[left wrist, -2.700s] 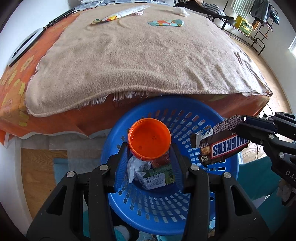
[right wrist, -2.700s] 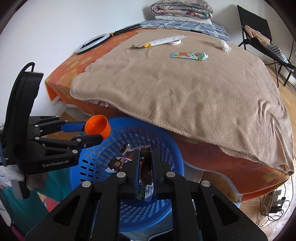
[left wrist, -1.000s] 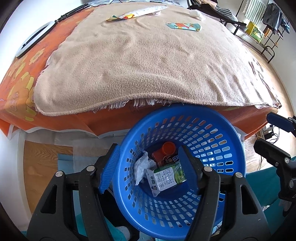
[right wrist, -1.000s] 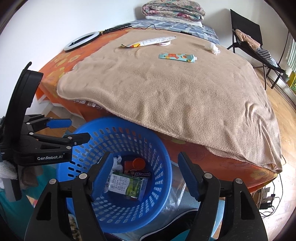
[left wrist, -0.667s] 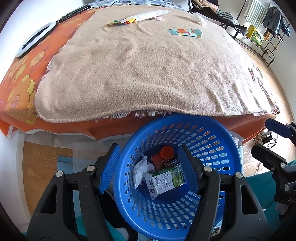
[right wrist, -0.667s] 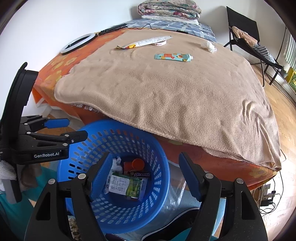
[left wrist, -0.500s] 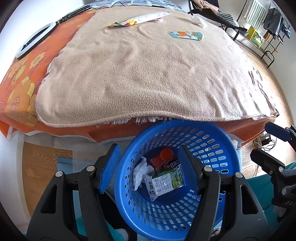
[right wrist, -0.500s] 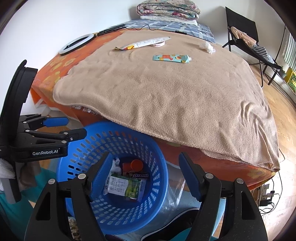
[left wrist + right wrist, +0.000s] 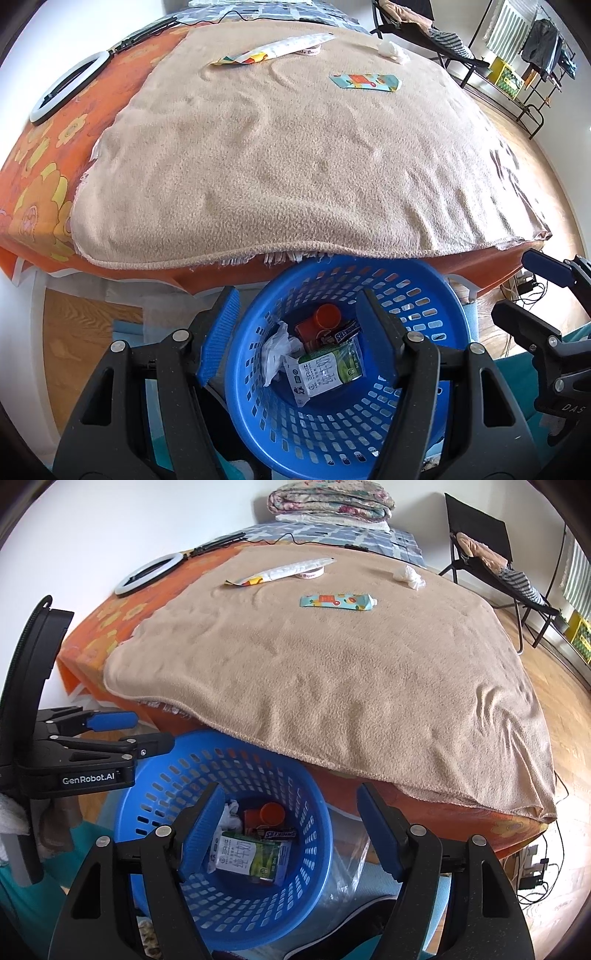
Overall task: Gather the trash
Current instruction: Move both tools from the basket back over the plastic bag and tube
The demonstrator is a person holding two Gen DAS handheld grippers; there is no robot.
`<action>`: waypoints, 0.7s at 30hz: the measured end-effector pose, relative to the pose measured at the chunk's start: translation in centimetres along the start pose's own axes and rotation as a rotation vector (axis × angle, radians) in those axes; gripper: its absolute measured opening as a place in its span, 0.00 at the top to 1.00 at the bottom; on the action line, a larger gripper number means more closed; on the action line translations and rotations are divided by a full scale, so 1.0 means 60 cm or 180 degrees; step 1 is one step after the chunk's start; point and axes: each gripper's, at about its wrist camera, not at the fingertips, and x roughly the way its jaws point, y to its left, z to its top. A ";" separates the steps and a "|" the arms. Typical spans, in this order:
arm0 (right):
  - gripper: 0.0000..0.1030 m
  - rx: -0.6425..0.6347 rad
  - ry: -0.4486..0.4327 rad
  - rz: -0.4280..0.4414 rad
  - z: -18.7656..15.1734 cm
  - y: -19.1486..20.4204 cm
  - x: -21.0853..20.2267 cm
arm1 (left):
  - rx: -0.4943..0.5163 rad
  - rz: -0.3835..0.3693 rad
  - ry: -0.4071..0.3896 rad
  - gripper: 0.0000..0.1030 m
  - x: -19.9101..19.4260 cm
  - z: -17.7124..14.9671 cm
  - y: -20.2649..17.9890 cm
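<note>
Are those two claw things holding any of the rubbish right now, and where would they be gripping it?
No. The left gripper and right gripper are both open and empty above the blue basket; the trash lies loose inside it.

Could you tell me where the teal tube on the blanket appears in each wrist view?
Left wrist: the teal tube lies upper right of centre on the blanket.
Right wrist: the tube lies upper centre, just right of the middle.
Shared landmark: the crumpled tissue sits beyond the tube, to its right, in both views.
</note>
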 end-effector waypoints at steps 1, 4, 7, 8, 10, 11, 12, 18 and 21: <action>0.28 0.0002 0.0000 0.0004 0.001 0.000 0.000 | 0.0002 0.0001 -0.0007 0.35 -0.001 0.002 0.000; 0.28 0.0000 -0.0007 -0.0005 0.002 0.001 -0.001 | 0.0010 -0.0006 -0.0031 0.34 -0.006 0.009 -0.001; 0.28 0.0003 -0.0003 -0.0006 0.004 0.000 -0.001 | 0.0038 -0.0009 -0.0060 0.35 -0.011 0.019 -0.003; 0.28 0.0004 -0.0001 -0.0005 0.005 0.000 -0.001 | 0.0049 -0.0010 -0.0070 0.34 -0.012 0.023 -0.004; 0.28 0.0005 -0.0004 -0.0010 0.008 0.000 -0.002 | 0.0063 -0.0018 -0.0088 0.34 -0.015 0.031 -0.005; 0.28 0.0007 -0.0005 -0.0011 0.010 0.000 -0.002 | 0.0070 -0.0022 -0.0095 0.34 -0.017 0.035 -0.005; 0.28 0.0007 -0.0005 -0.0012 0.010 0.000 -0.002 | 0.0079 -0.0024 -0.0103 0.34 -0.018 0.039 -0.006; 0.28 0.0026 0.0013 0.0000 0.023 -0.002 -0.003 | 0.0130 -0.0043 -0.0150 0.34 -0.027 0.070 -0.008; 0.28 0.0056 0.0011 0.0051 0.033 -0.009 -0.002 | 0.0159 -0.0049 -0.0193 0.34 -0.032 0.093 -0.006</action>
